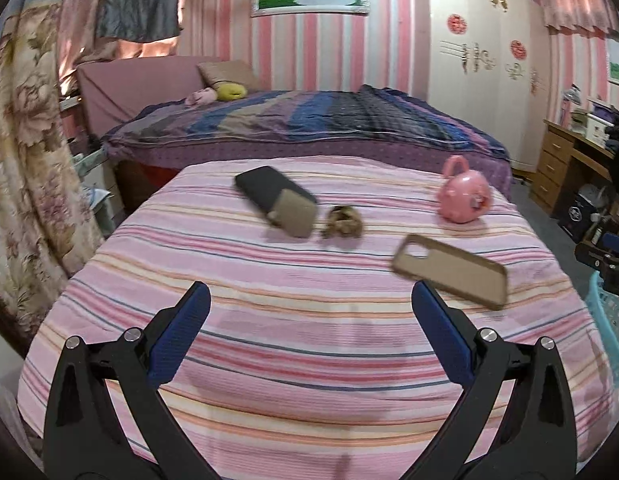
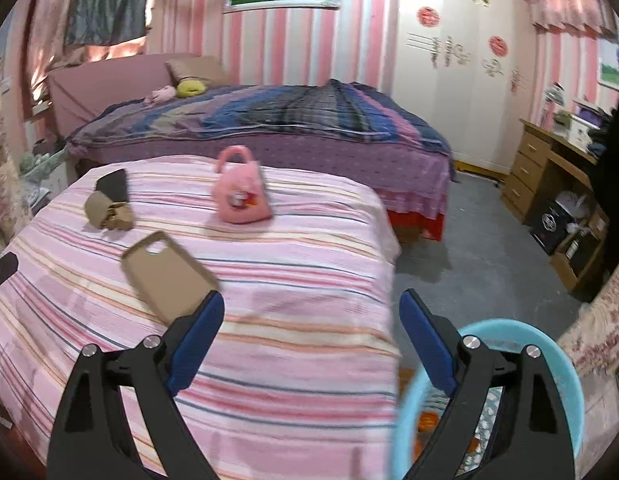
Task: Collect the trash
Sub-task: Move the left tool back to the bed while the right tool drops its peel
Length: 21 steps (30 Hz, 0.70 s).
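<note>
Both the left tongs [image 1: 309,300] and the right tongs [image 2: 311,312] are standing apart, empty, over the striped bed [image 1: 269,360]; the tan phone case [image 1: 449,272] is lying there.

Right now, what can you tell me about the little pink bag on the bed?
The pink bag is small, rounded and glossy, like plastic, with a looped handle on top and a cartoon picture on its front. It stands upright on the pink striped bedspread, near the far edge, apart from the other things there. Only the bedspread touches it; neither gripper is near it. Whether it is open is too blurred to tell.
</note>
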Motion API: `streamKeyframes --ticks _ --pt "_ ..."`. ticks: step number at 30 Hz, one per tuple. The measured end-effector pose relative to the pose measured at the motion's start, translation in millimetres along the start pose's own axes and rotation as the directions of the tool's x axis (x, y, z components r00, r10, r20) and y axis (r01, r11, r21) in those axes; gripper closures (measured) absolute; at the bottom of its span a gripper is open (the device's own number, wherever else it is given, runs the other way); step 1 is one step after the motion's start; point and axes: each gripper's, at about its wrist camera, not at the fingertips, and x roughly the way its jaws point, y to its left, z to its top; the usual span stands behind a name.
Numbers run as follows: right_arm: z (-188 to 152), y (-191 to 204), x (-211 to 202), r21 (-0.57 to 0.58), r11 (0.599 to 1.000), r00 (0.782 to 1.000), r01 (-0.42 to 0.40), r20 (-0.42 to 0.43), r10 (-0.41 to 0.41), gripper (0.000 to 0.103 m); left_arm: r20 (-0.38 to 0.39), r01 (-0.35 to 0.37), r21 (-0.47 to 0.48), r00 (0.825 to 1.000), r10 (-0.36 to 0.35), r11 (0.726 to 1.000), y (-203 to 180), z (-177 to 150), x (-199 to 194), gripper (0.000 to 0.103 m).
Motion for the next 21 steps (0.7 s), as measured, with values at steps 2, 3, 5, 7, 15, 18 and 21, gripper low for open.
streamKeyframes --ticks 2,3,5,7,15,18,21 --pt "4 14 6 -0.006 1.000 1.000 -0.012 -0.001 0.012 0.015 0.000 -0.012 -0.014 1.000 0.012 1.000 10 0 3 0.006" --pt "8 28 11 -0.016 0.999 1.000 -0.030 -0.004 0.030 0.015 0.000 -0.018 -0.022 1.000 0.018 1.000 16 1 4 0.006" --pt "12 41 15 -0.032 0.998 0.999 -0.047 -0.007 0.047 0.015 0.001 -0.033 -0.035 0.999 0.033 0.999 28 3 8 0.006" --pt "17 58 22 -0.061 0.996 0.998 -0.060 -0.010 0.060 0.015 0.002 -0.044 -0.045 0.999 0.044 0.998 38 6 11 0.006" --pt "38 113 42 -0.148 0.983 0.994 -0.109 -0.016 0.108 0.015 -0.002 -0.088 -0.062 0.996 0.088 0.994 69 20 28 0.006" --pt "50 134 50 -0.157 0.977 0.989 -0.145 -0.034 0.141 0.015 -0.008 -0.100 -0.067 0.995 0.100 0.993 80 27 33 0.006" --pt "58 146 54 -0.162 0.974 0.987 -0.157 -0.038 0.153 0.015 -0.009 -0.109 -0.076 0.994 0.108 0.991 92 36 38 0.006"
